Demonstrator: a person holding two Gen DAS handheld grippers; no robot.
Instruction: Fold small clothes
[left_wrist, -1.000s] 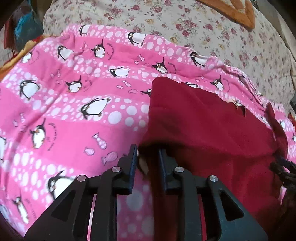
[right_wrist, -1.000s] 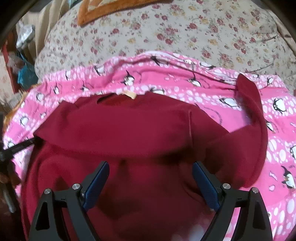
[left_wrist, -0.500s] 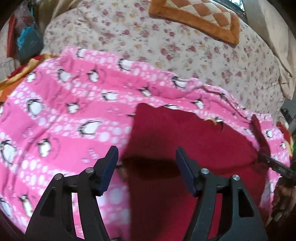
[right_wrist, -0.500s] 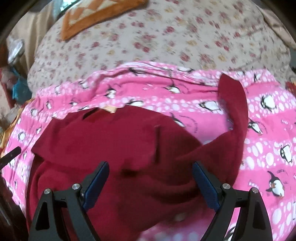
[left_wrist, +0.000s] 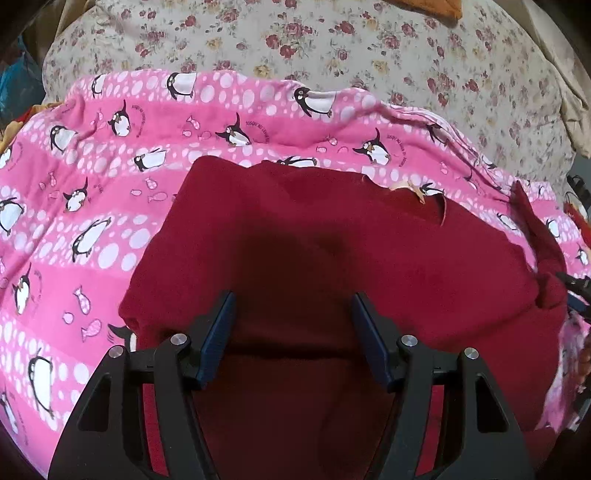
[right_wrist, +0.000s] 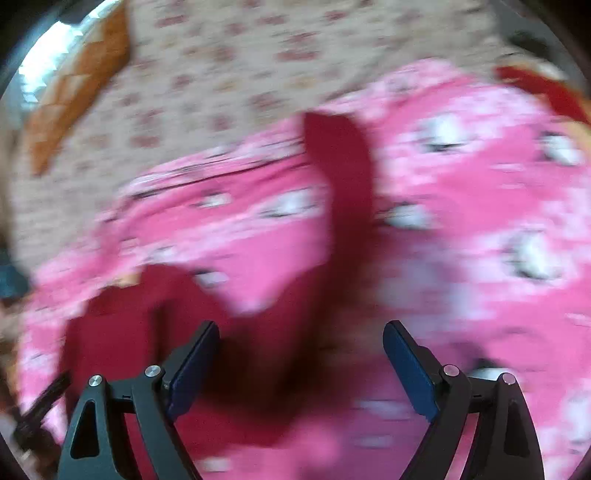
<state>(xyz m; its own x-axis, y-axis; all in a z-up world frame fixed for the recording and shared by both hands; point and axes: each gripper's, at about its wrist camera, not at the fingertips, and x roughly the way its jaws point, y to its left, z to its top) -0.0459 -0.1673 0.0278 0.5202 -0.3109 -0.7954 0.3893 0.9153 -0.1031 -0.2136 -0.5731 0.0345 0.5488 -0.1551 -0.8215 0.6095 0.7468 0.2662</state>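
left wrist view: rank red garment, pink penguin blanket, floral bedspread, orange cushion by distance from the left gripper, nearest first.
From the left gripper, open:
1. Red garment: directly under and ahead of the fingers.
2. Pink penguin blanket: beneath the garment, spreading left and beyond it.
3. Floral bedspread: past the blanket's far edge.
4. Orange cushion: on the bedspread at the top edge, farthest.

Bed under beige rose-print sheet (left_wrist: 369, 44); pink penguin-patterned fleece blanket (left_wrist: 92, 206) spread across near part, orange checked mat (right_wrist: 70, 96) far.
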